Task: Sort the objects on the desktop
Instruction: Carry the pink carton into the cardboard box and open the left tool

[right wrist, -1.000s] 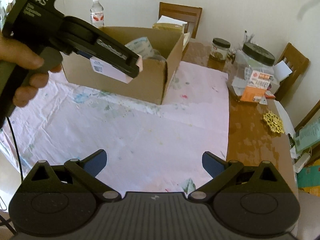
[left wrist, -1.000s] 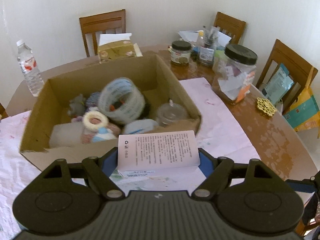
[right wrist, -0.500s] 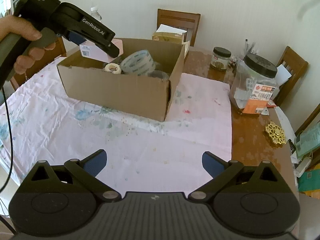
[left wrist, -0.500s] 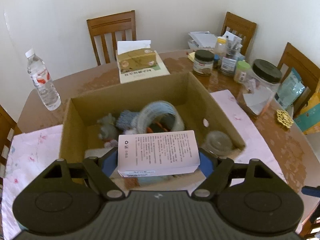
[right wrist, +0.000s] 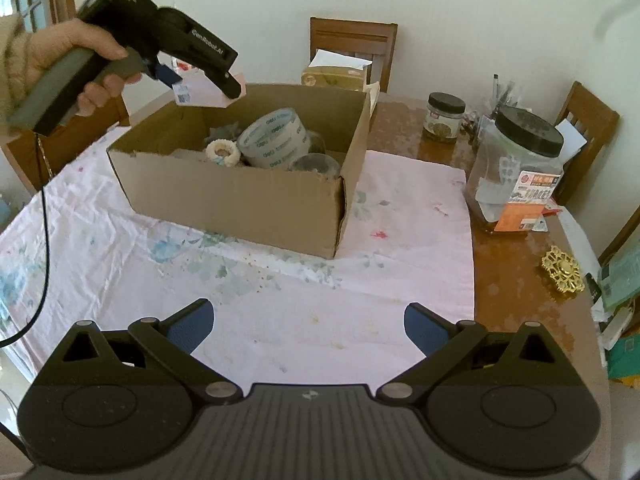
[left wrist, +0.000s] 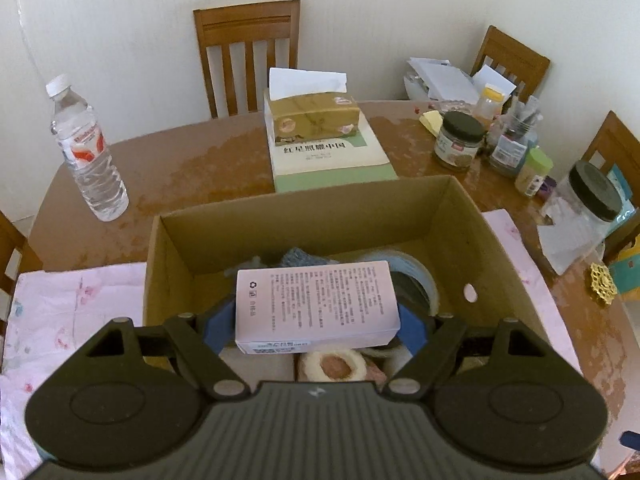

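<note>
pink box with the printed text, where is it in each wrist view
Left wrist: pink box low centre, clamped in the left gripper, over the cardboard box.
Right wrist: pink box upper left, above that box's far-left corner.
Shared landmark: tape roll inside the box.

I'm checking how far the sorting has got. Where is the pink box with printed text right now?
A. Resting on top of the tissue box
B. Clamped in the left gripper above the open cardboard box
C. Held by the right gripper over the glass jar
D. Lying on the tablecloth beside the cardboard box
B: the pink box sits clamped in the left gripper, over the open cardboard box; the right gripper is open and holds nothing.
</note>
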### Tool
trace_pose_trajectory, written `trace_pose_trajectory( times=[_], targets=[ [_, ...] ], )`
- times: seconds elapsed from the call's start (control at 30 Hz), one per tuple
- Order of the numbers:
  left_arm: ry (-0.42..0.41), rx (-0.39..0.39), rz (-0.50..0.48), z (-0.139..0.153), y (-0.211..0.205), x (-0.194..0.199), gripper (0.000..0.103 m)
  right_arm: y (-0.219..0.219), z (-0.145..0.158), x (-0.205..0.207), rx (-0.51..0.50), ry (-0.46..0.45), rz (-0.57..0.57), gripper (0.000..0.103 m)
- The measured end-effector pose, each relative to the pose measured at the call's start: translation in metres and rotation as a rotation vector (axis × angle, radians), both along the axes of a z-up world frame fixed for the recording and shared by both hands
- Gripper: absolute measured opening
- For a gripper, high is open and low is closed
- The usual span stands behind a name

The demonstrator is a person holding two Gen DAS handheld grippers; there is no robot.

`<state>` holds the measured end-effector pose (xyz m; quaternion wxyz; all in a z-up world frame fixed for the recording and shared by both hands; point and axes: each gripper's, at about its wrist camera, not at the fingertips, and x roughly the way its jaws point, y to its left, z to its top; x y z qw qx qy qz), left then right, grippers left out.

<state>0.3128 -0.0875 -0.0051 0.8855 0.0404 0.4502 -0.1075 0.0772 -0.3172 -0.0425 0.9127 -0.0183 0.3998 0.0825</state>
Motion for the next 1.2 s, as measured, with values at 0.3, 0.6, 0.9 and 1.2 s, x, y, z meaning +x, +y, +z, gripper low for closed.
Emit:
trace_pose_trajectory(
  times=[0.3,0.6,0.9,1.2],
  targets=[
    [0.020,0.023,0.053,-0.017,0.014,0.034,0.081,0.002,0.006,0.003,-0.001,-0.020,0.003,0.103],
    [0.059,0.055,0.068,-0.027,0.021,0.044,0.083,0.002,0.017,0.008,0.022,-0.020,0.019,0.103],
    [0.074,0.079,0.064,-0.032,0.021,0.045,0.086,0.004,0.039,0.028,0.092,0.056,0.056,0.103],
    [0.051,0.080,0.051,-0.028,0.022,0.032,0.087,0.005,0.047,0.043,0.079,0.094,0.034,0.103]
  ],
)
